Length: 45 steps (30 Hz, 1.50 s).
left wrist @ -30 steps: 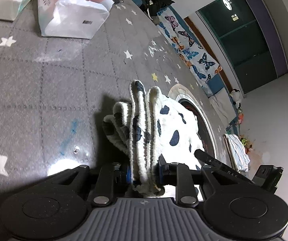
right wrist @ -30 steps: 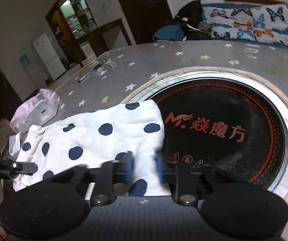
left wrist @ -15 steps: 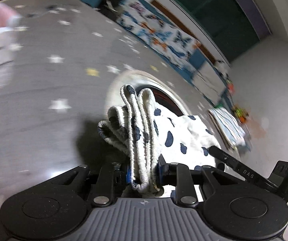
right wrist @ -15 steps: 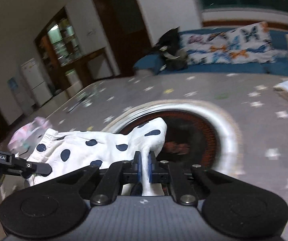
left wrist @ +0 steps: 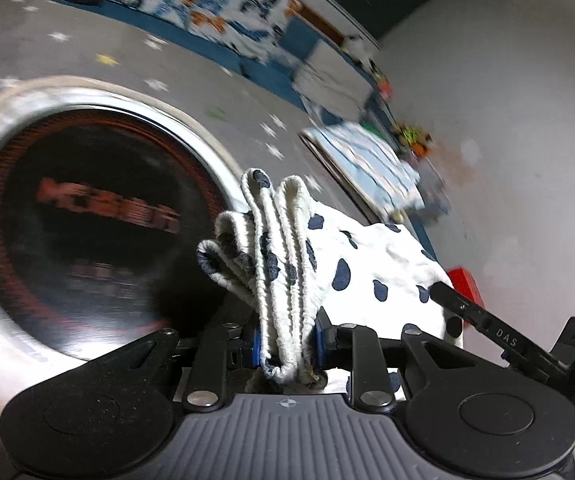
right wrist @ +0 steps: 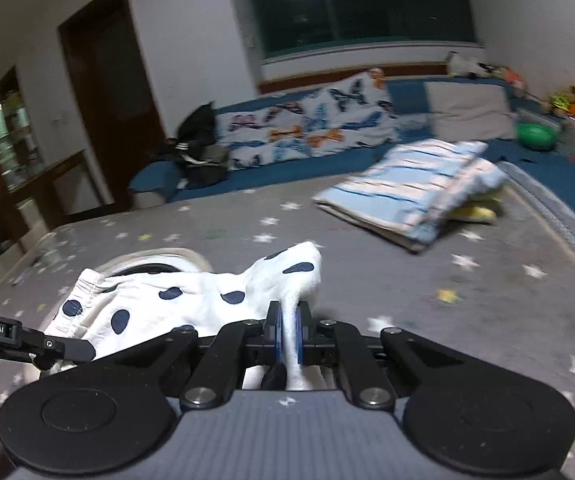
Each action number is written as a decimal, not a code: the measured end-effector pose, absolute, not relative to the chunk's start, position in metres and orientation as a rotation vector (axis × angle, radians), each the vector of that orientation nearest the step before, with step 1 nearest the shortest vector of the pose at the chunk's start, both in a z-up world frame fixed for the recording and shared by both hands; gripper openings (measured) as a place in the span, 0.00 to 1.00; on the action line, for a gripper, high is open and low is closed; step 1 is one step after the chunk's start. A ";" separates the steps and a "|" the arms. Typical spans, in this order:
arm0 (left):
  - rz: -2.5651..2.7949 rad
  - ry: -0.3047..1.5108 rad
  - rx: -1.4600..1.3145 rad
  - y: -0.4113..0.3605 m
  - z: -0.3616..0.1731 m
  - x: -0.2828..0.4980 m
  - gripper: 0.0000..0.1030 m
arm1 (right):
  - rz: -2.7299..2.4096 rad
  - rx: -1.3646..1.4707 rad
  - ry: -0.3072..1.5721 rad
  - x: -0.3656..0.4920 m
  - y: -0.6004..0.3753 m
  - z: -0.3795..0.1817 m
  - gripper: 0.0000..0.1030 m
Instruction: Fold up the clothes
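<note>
Garment (left wrist: pixel 351 256): white, navy dots, ribbed waistband. It hung between the two grippers, lifted above the bench.

Left gripper (left wrist: pixel 287 340): jaws clenched on the bunched waistband, several ribbed folds stacked upright between the blue pads (left wrist: pixel 256 342). The rest of the cloth trailed off to the right, toward the right gripper (left wrist: pixel 507 340), whose black frame showed at the lower right edge of the left view.

Right gripper (right wrist: pixel 287 330): jaws clenched on a thin pinch of the garment (right wrist: pixel 191 300), a corner of cloth standing up ahead of the pads. The cloth spread left from there to the waistband end, where the tip of the left gripper (right wrist: pixel 27 344) showed at the left edge.

Bench (right wrist: pixel 467 304): grey cover with white and yellow stars. A round black cooktop (left wrist: pixel 87 220) with a silver rim and red lettering was set into it, lying below and left of the waistband in the left view; in the right view only its rim peeked out behind the cloth.

Further off on the bench lay a folded blue-striped cloth (right wrist: pixel 419 192), well apart from the garment. Beyond it ran a blue sofa (right wrist: pixel 159 176) with a butterfly-print cover (right wrist: pixel 307 128). Both views were motion-blurred at the edges.
</note>
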<state>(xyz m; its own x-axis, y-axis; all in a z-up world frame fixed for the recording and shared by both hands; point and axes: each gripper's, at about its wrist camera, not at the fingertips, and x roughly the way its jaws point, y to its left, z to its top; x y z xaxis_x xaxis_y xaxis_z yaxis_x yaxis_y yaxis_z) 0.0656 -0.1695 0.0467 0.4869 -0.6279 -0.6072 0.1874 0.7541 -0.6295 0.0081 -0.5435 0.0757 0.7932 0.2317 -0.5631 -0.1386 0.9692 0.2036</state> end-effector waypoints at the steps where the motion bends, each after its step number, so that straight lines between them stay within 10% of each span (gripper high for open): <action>1: -0.532 0.948 -0.515 -0.178 0.043 0.068 0.27 | 0.181 0.154 0.632 0.008 -0.550 0.072 0.06; 12: -0.484 0.946 -0.326 -0.178 0.054 0.061 0.56 | 0.121 0.157 0.730 0.012 -0.581 0.036 0.13; 22: -0.602 0.873 -0.372 -0.214 0.064 0.095 0.25 | 0.254 0.134 0.722 0.054 -0.545 0.043 0.35; 45: -0.617 0.900 -0.305 -0.232 0.043 0.083 0.19 | 0.322 0.035 0.768 0.035 -0.528 0.036 0.44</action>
